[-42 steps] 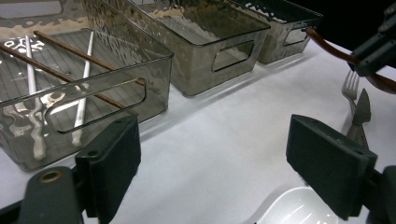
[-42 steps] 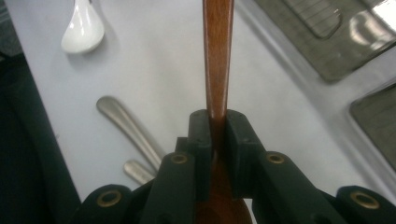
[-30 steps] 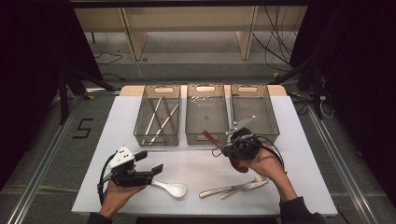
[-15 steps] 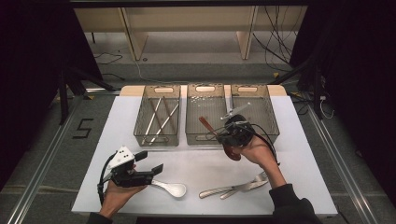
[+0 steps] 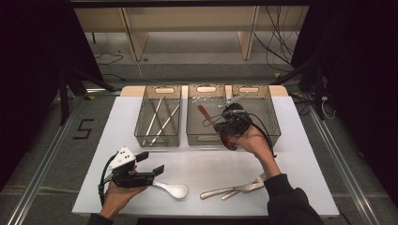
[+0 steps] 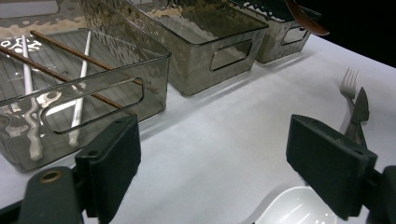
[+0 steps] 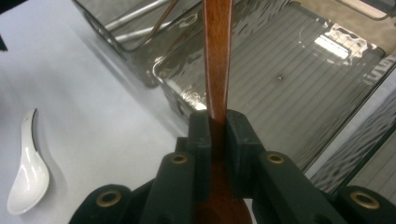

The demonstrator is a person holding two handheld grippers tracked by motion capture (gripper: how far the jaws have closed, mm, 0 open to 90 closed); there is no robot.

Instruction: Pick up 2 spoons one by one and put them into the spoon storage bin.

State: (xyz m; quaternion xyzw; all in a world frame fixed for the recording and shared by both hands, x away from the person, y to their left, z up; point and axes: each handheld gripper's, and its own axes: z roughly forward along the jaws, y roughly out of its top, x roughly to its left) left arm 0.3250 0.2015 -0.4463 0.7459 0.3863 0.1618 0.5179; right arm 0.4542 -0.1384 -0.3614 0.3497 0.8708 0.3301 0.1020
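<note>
Here a black "5" (image 5: 83,129) marks the floor beside the table (image 5: 281,154).

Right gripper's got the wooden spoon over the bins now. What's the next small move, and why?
Probably lower the wooden spoon into the middle bin before opening. The right gripper is shut on it with the handle over that bin, which looks nearly empty; the left bin holds chopsticks.

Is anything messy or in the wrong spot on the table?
Nothing spilled or broken. A white ceramic spoon, a metal fork and a metal knife lie loose on the white table, outside the three clear bins. The right tool holds a brown wooden spoon.
</note>
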